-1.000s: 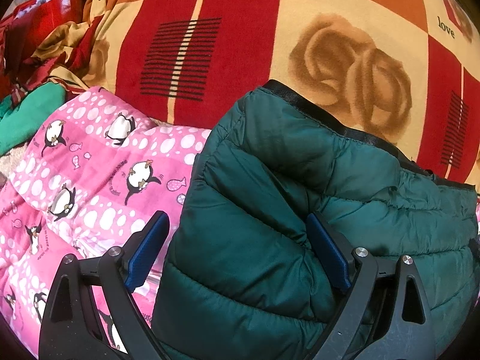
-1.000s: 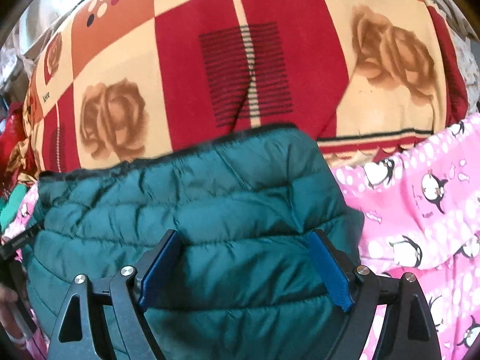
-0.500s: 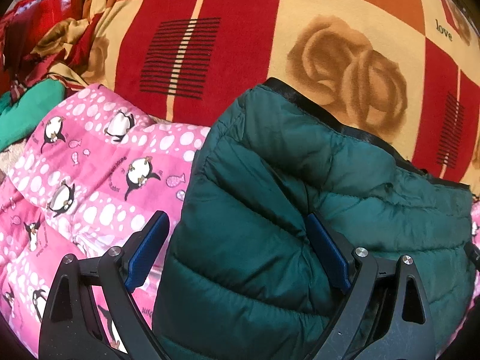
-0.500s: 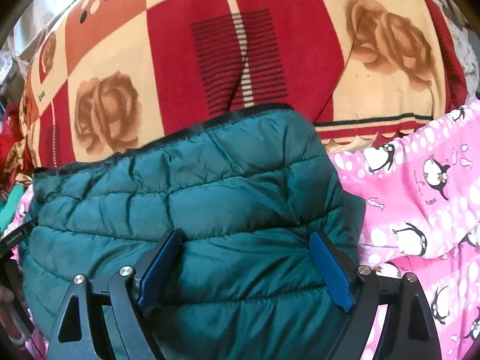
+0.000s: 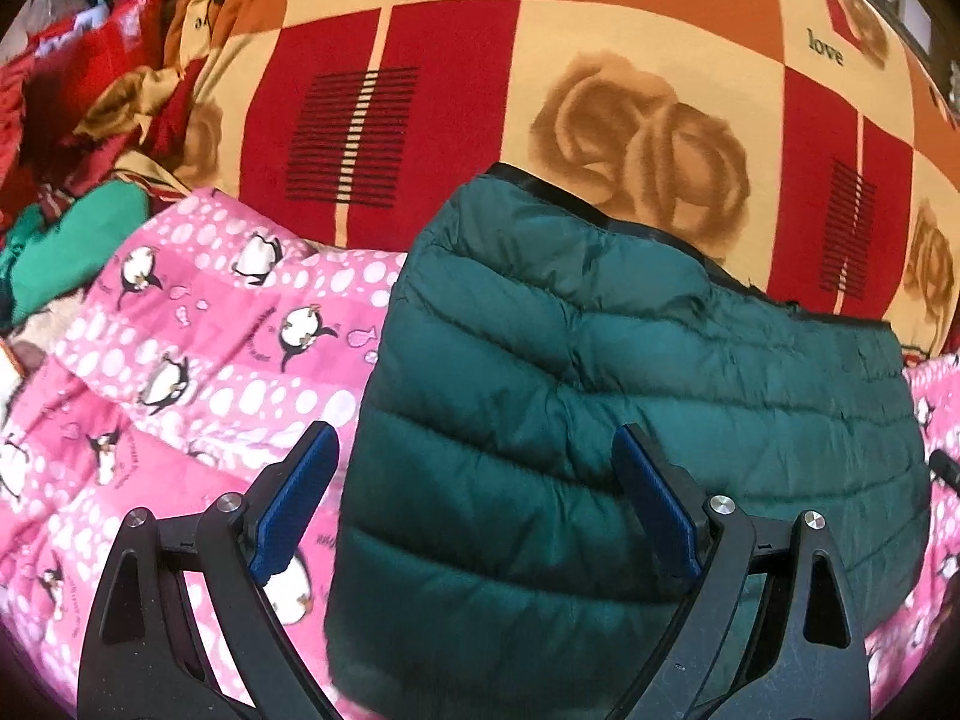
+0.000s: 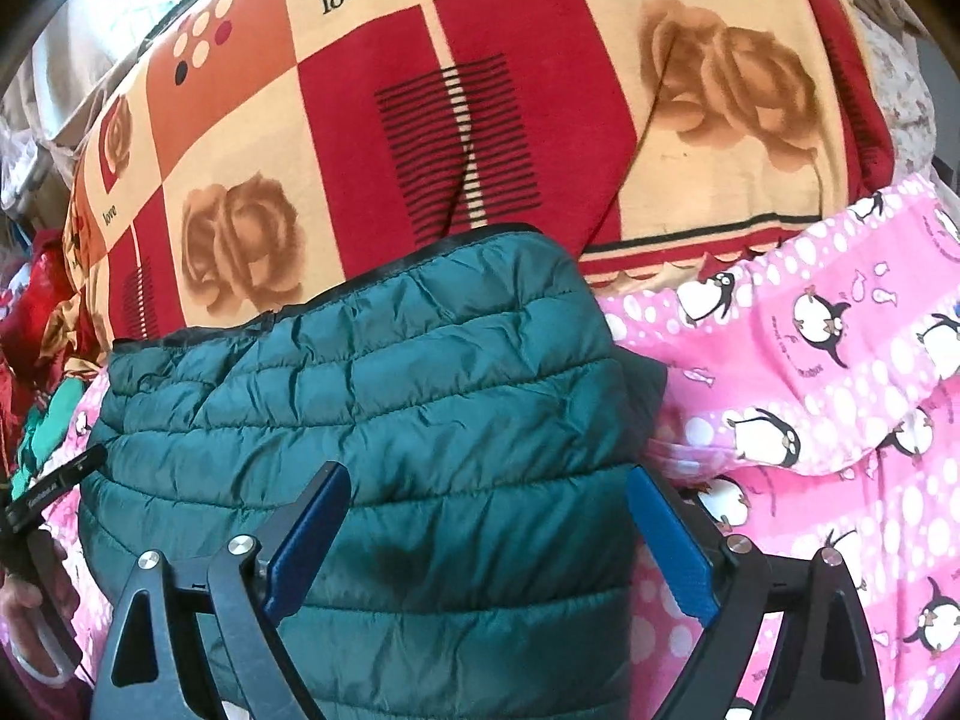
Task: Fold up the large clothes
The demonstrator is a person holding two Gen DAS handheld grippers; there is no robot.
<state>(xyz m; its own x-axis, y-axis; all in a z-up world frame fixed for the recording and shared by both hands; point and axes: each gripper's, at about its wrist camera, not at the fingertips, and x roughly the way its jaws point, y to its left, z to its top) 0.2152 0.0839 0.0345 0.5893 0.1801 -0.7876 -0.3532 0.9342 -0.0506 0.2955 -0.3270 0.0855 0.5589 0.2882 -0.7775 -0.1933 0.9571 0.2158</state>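
- A dark green quilted puffer jacket (image 5: 600,396), folded into a thick block with a black-bound edge along its far side, lies on a pink penguin-print padded quilt (image 5: 198,360).
- The jacket's far edge lies against a blanket in red, orange and cream squares (image 5: 480,90) printed with brown roses and the word "love".
- In the left wrist view the left gripper (image 5: 474,498) has its blue-padded fingers (image 5: 294,498) spread wide and released; the left one is over the pink quilt, the right one over the jacket, and the jacket's near left corner sits between them. Whether either pad touches the fabric cannot be told.
- In the right wrist view the right gripper (image 6: 489,531) is likewise spread, grasping nothing; both blue-padded fingers (image 6: 672,546) show against the jacket (image 6: 372,420), the right one at its right edge, just beside the pink quilt (image 6: 810,390).
- At the far left of that view the black body of the left gripper, with part of the person's hand (image 6: 30,600) on it, shows at the jacket's left end.
- A bright green cloth (image 5: 66,246) and a heap of crumpled red fabric (image 5: 72,84) lie beyond the quilt, at the left of the left wrist view.
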